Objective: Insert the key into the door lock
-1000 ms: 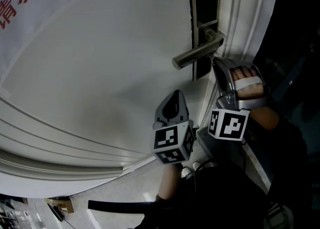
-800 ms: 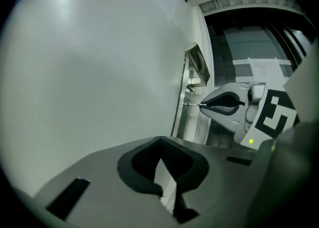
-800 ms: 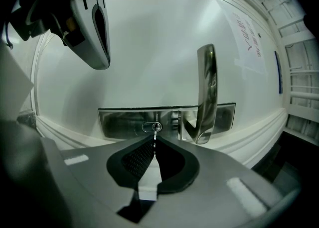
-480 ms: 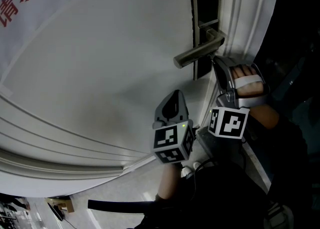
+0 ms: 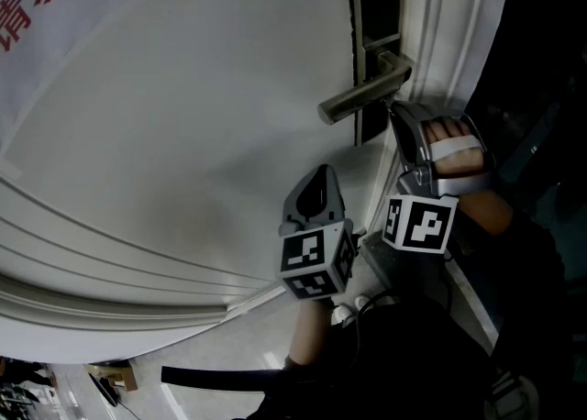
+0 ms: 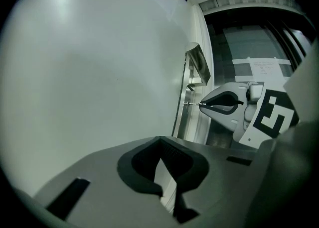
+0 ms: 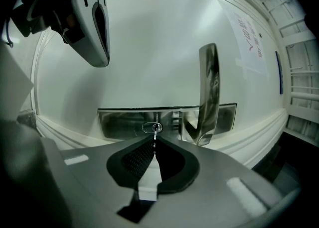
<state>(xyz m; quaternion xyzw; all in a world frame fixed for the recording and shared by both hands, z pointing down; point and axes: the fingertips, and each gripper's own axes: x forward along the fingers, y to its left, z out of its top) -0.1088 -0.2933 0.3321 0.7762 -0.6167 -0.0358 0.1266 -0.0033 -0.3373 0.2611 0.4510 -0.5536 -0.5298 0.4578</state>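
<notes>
1. The right claw [image 7: 154, 145] was closed tight on the key [image 7: 155, 134]. It pinched the key's head between its tips, so only the thin blade stuck out ahead.
2. The key pointed straight at the keyhole [image 7: 151, 127] in the door lock [image 7: 122, 123], and its tip was at the mouth of the slot. The left gripper view showed the blade [image 6: 193, 103] bridging the short gap between the claw tips and the lock's metal plate.
3. Judging progress: the key was lined up and had met the lock. No view showed how deep the blade sat, or whether it had entered at all. Pushing it fully home seemed to be what was left.
4. The left claw [image 6: 160, 141] was pressed together with nothing in it. It hung off to the side of the lock, near the door [image 5: 183, 134] but taking no part in the work.
5. The lever handle [image 7: 208, 92] stood just beside the keyhole on the same plate, apart from both claws.
6. Count: one key, one keyhole, one door lock, one lever handle, one door, two claws.
</notes>
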